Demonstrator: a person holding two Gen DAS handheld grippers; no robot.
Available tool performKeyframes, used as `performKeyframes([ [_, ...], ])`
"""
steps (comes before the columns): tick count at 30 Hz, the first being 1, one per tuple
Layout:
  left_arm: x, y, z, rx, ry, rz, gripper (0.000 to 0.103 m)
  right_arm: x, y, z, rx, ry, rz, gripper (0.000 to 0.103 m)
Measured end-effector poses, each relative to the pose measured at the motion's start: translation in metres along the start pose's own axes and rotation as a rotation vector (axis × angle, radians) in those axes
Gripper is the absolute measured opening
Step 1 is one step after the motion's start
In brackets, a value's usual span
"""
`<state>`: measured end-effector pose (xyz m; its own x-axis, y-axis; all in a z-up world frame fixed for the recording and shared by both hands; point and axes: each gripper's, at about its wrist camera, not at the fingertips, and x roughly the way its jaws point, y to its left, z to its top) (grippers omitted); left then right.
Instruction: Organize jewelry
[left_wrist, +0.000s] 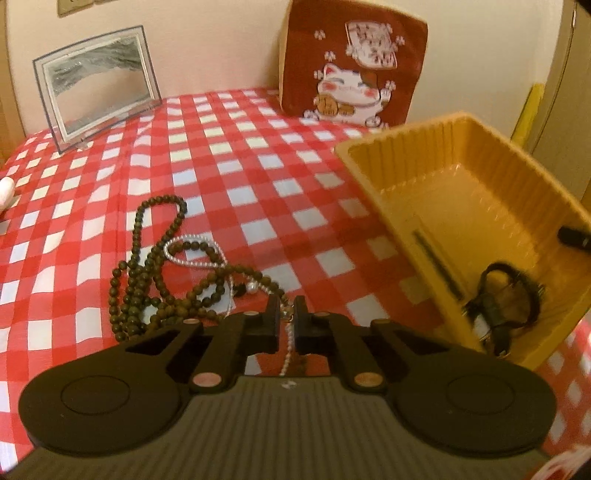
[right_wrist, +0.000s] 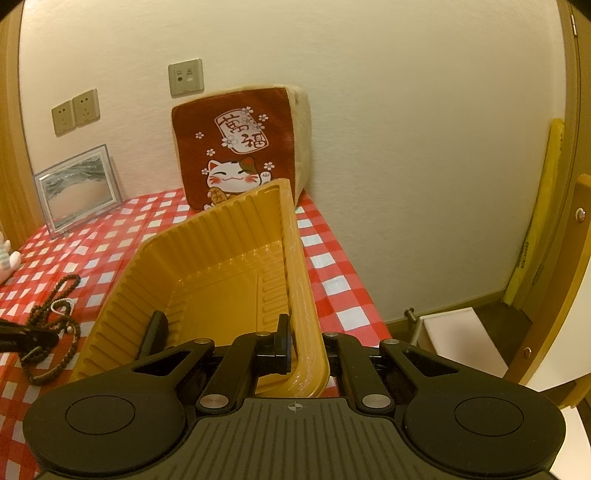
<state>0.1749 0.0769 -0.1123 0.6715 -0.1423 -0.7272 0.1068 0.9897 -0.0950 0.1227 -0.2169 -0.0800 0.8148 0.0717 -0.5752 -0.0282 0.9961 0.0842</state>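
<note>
The left gripper is pinching the pearl string between its jaws. Dark beads are lying in a heap just left of those jaws. Only this view is showing a black band inside the yellow tray. The right gripper is clamping the tray's near wall, with the tray tipping up. Only that view is showing wall sockets.

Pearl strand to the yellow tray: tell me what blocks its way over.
The pearl strand, between the left gripper fingers, is looped through the dark wooden beads, which may drag along. Only bare checked tablecloth lies between it and the yellow tray, which the right gripper holds tilted by its rim.
</note>
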Motion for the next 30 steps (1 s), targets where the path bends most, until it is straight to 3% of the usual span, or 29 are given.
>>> performKeyframes([
  [5,-0.020,-0.015,0.014,-0.014,-0.055,-0.053,0.006,-0.001,0.000,0.000,0.000,-0.002,0.002,0.005],
  [9,-0.025,-0.040,0.026,-0.019,-0.084,-0.137,0.006,-0.001,0.000,0.000,0.000,-0.002,0.002,0.005],
  [14,-0.009,-0.073,0.032,-0.016,-0.057,-0.223,0.006,-0.001,0.001,0.000,0.000,-0.002,0.001,0.005],
  [23,0.021,-0.113,0.037,0.003,-0.003,-0.258,0.006,-0.003,0.002,0.002,-0.005,-0.009,0.008,0.005],
  [30,0.008,-0.113,0.038,-0.013,-0.026,-0.261,0.011,-0.003,0.002,0.002,-0.001,-0.007,0.008,0.005],
])
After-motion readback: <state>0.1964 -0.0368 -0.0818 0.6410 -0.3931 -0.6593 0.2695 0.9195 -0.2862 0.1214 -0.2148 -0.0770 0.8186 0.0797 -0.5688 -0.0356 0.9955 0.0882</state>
